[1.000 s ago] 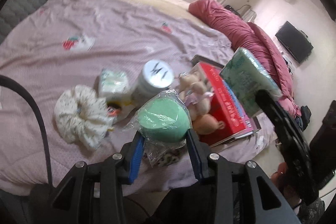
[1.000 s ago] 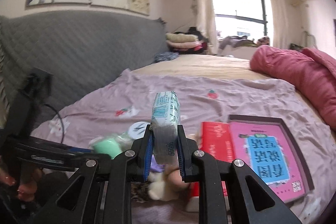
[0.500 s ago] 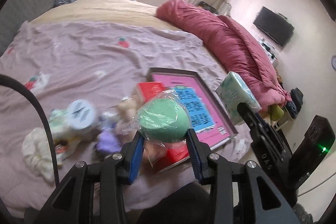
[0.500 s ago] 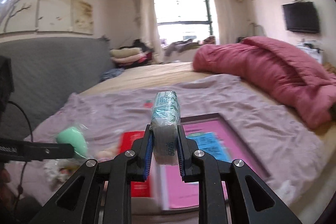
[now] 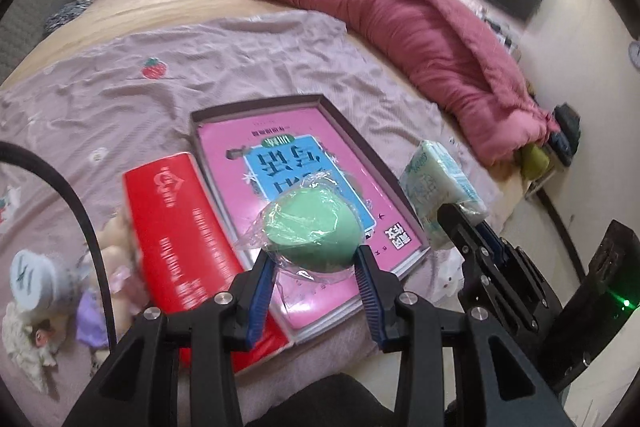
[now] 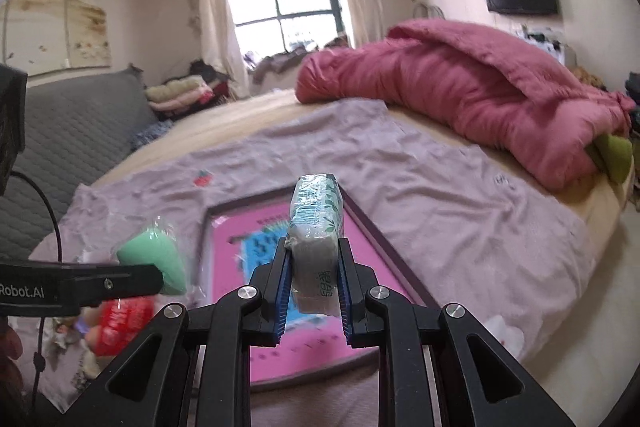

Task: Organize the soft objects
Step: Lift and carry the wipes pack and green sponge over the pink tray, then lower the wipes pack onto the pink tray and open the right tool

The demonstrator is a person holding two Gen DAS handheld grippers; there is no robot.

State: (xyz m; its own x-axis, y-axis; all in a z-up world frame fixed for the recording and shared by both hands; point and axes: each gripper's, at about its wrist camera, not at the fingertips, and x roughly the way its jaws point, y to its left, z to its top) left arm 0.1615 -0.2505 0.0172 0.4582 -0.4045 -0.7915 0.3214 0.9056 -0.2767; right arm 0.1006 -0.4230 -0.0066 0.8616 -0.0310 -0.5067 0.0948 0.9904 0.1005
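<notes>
My left gripper (image 5: 316, 263) is shut on a green sponge (image 5: 314, 227) wrapped in clear plastic, held above the pink book (image 5: 304, 187) inside a dark shallow box (image 5: 256, 105). My right gripper (image 6: 312, 291) is shut on a pack of tissues (image 6: 316, 223) with green leaf print, hovering over the same box (image 6: 372, 227). In the left wrist view the tissue pack (image 5: 436, 187) and right gripper show at right; in the right wrist view the green sponge (image 6: 156, 255) shows at left.
A red box (image 5: 180, 223) lies left of the pink book. A small jar (image 5: 30, 281), plush toys (image 5: 112, 239) and a white scrunchie (image 5: 24, 343) sit at far left on the mauve sheet (image 5: 200, 59). A rumpled red duvet (image 5: 420, 39) fills the bed's right side.
Both grippers have swung right across the bed with their loads, from over the pile of small items to above the pink book in its box. Both grips are unchanged.
</notes>
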